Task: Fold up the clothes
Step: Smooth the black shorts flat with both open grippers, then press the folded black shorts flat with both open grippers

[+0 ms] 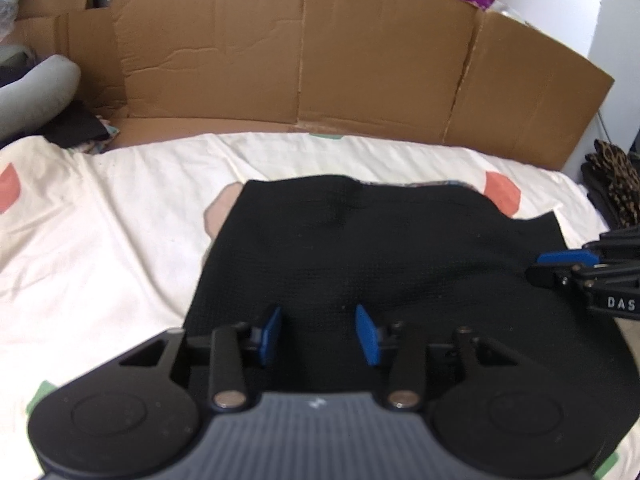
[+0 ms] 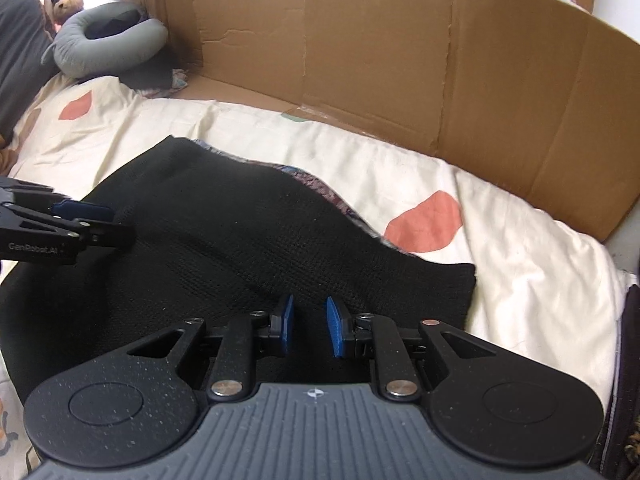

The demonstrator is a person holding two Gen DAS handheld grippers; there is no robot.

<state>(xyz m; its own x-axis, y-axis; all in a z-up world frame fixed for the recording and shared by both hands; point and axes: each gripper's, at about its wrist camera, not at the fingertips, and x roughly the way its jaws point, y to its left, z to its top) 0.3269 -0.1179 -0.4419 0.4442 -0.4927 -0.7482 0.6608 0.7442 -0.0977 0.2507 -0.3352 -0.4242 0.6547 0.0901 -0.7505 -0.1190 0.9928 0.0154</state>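
Cream bedsheet [image 1: 120,240]: one black garment [image 1: 360,248] (knit), two hand-held grippers.

Garment [image 1: 360,248] lies on bedsheet [image 1: 120,220], cardboard wall [image 1: 304,60] behind it, neck pillow [image 2: 108,40] far left, both grippers over the garment.

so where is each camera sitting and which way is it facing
Left wrist: on the left gripper, looking forward and down over the black garment toward the cardboard wall; own blue-padded fingers apart, right gripper entering at right.
Right wrist: on the right gripper, same downward slant, garment's right part; own fingers apart, left gripper entering at left.
Shared: garment, cream bedsheet, cardboard, grey neck pillow, and each other's gripper.
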